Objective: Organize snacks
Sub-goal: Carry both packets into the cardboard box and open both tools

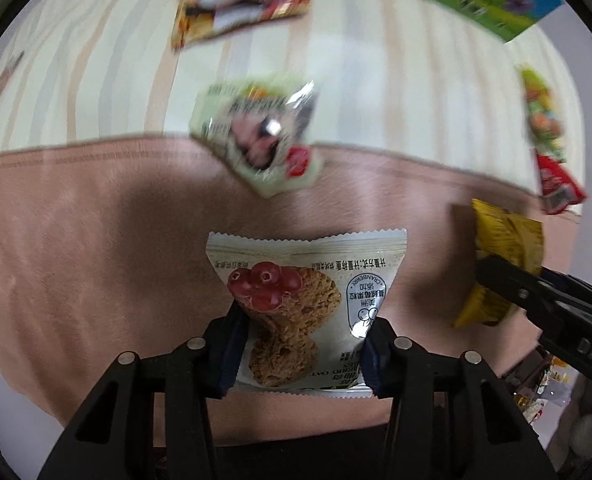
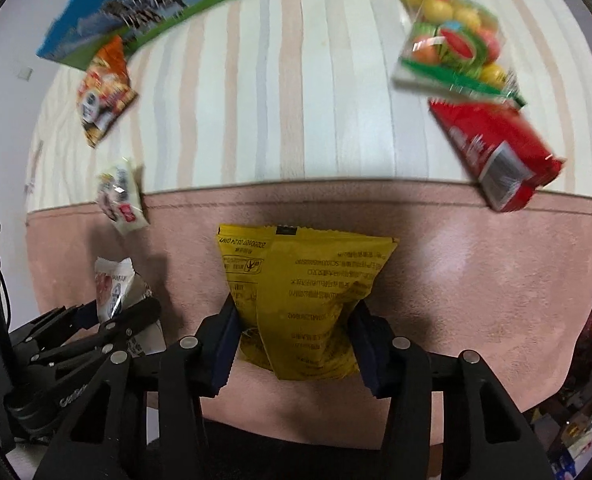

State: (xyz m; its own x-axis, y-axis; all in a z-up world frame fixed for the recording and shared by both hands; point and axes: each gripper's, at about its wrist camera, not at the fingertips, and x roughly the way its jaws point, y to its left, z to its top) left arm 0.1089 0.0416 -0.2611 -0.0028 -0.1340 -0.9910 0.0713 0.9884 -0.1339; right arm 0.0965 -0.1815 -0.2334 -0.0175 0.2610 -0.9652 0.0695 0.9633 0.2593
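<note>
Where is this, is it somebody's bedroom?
Probably a bed or sofa at home, though I can't be sure. Snack packets lie on a soft pink blanket over a striped sheet, not a hard table, and a picture book or box sits behind them.

I seem to be working in a home, soft pink blanket (image 2: pixel 455 280) over a striped sheet (image 2: pixel 296 100), snack packets (image 2: pixel 495 152) scattered about, cluttered shelf (image 1: pixel 543 392) at the edge
</note>
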